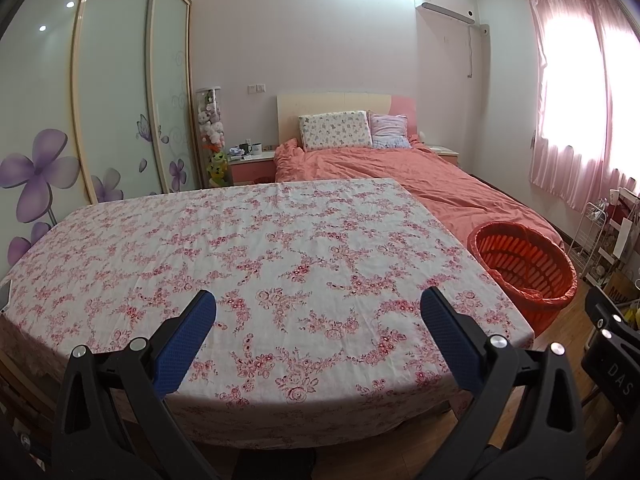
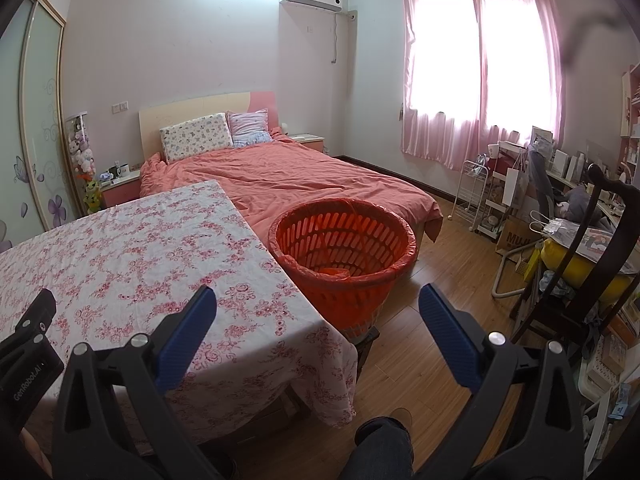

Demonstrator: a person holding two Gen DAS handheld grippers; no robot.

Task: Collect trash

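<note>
An orange slatted trash basket (image 2: 344,248) lined with an orange bag stands on the floor at the right side of the table; it also shows in the left wrist view (image 1: 524,264). The table (image 1: 260,264) wears a white cloth with pink flowers, also seen in the right wrist view (image 2: 140,272). I see no trash on the cloth. My left gripper (image 1: 318,308) is open and empty above the table's front edge. My right gripper (image 2: 318,304) is open and empty, above the table's right corner and the basket's near side.
A bed (image 2: 304,176) with a salmon cover stands behind the table and basket. A dark wooden chair (image 2: 592,264) and cluttered shelves (image 2: 520,200) fill the right side. Sliding wardrobe doors (image 1: 100,100) line the left wall. My knee (image 2: 384,448) shows below, over wooden floor (image 2: 440,312).
</note>
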